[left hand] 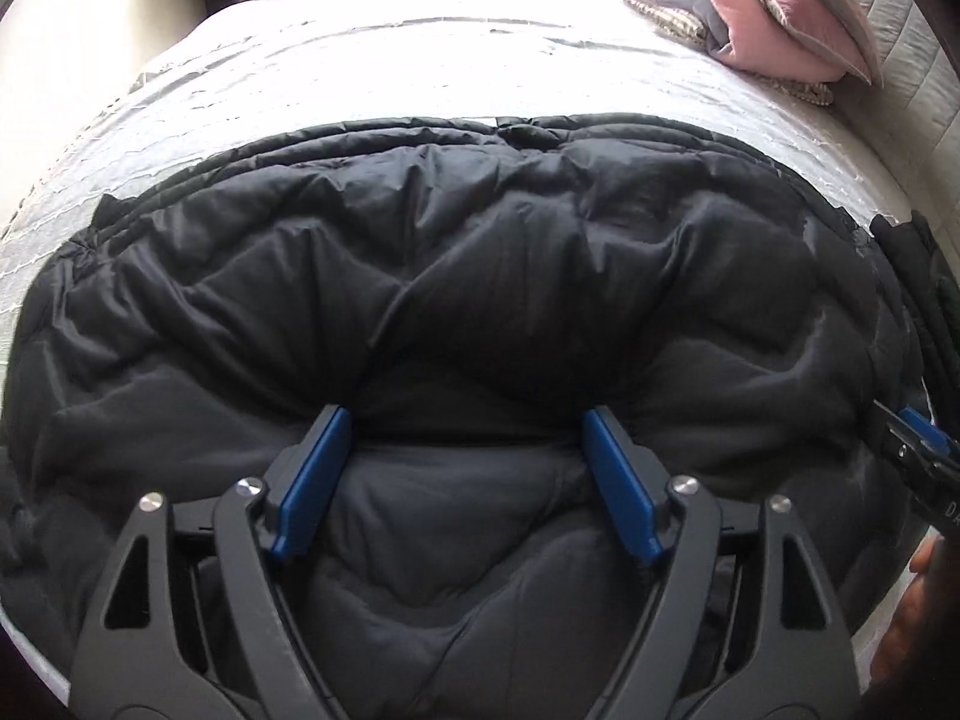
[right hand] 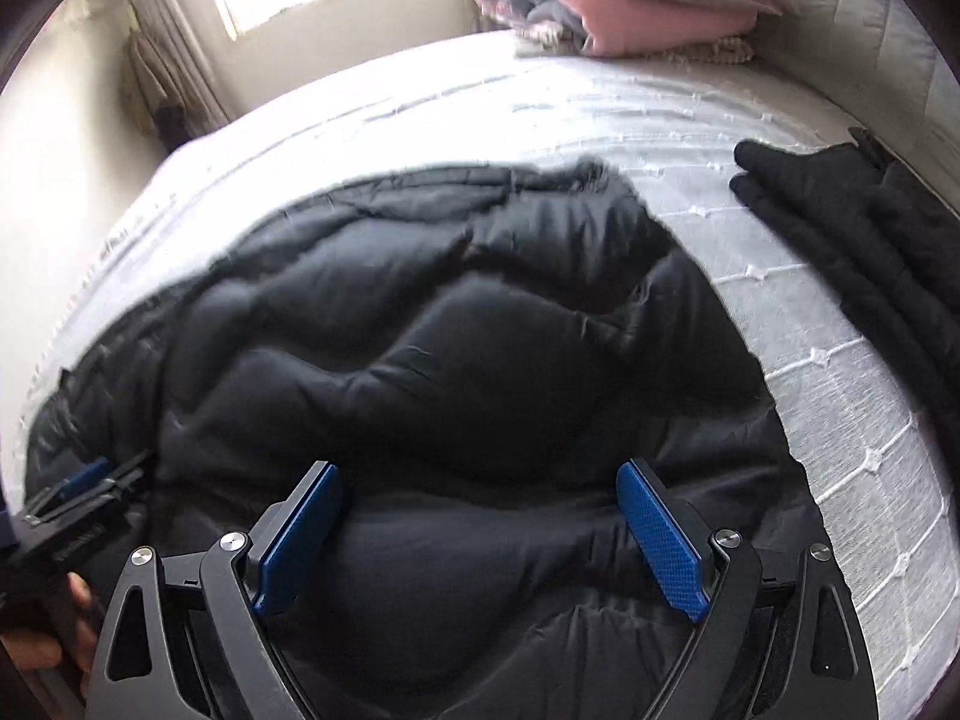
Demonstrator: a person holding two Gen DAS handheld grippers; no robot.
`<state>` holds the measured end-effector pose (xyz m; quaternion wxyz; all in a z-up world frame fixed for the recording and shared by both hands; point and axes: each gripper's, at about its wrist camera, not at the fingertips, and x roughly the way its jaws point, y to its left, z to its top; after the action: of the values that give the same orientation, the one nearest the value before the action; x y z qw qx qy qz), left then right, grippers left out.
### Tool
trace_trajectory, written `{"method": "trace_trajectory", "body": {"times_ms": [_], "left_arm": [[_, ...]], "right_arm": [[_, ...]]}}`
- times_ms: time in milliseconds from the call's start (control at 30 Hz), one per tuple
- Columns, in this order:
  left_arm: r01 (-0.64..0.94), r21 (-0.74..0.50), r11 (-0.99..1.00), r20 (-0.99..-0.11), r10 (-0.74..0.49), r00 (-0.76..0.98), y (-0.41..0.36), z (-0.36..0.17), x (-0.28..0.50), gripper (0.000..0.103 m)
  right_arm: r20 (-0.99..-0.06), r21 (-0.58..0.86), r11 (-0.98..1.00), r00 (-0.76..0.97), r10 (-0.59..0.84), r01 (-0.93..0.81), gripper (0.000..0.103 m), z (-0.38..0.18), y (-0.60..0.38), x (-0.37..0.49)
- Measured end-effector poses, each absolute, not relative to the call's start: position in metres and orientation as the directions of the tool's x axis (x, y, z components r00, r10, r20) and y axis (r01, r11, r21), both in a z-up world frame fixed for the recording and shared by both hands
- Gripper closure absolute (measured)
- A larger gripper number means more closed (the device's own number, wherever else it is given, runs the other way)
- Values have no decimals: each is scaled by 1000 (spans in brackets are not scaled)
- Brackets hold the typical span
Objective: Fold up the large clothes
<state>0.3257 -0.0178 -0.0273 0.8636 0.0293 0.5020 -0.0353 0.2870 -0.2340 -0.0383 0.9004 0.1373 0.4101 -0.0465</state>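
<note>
Left claw wide open over black jacket; right claw likewise, empty.

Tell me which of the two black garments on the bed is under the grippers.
The big puffy quilted jacket; the other black garment lies flat, apart, on the bedspread to its right.

Black quilted jacket; white bedspread; pink pillow.

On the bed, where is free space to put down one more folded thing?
Free: the white cover between the black jacket and the pink bedding, and the strip between the jacket and the dark garment on the right. Crowded: the near edge, where the jacket and both grippers are.
</note>
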Motion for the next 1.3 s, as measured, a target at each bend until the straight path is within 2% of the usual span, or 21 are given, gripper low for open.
{"method": "trace_trajectory", "body": {"times_ms": [267, 433, 733, 900, 1067, 1167, 1300], "left_arm": [[75, 26, 997, -856, -16, 517, -30, 2, 365, 23], [72, 111, 991, -891, 67, 450, -40, -29, 399, 22], [56, 89, 994, -901, 56, 431, -37, -40, 405, 21], [47, 107, 993, -889, 74, 451, -29, -19, 392, 26], [147, 110, 983, -843, 14, 537, -38, 15, 323, 26], [199, 98, 975, -851, -21, 525, -41, 11, 287, 26], [218, 155, 963, -871, 29, 490, -44, -24, 277, 25]], "right_arm": [[-719, 256, 947, 693, 53, 193, 10, -27, -236, 277], [-717, 284, 936, 694, 63, 209, 10, -27, -247, 279], [-751, 257, 942, 658, 54, 215, 10, -35, -248, 287], [-758, 258, 941, 650, 57, 219, 10, -39, -250, 291], [-761, 259, 939, 647, 55, 226, 10, -41, -250, 292], [-760, 257, 939, 647, 51, 227, 10, -40, -248, 291], [-760, 257, 939, 648, 51, 227, 10, -41, -248, 290]]}}
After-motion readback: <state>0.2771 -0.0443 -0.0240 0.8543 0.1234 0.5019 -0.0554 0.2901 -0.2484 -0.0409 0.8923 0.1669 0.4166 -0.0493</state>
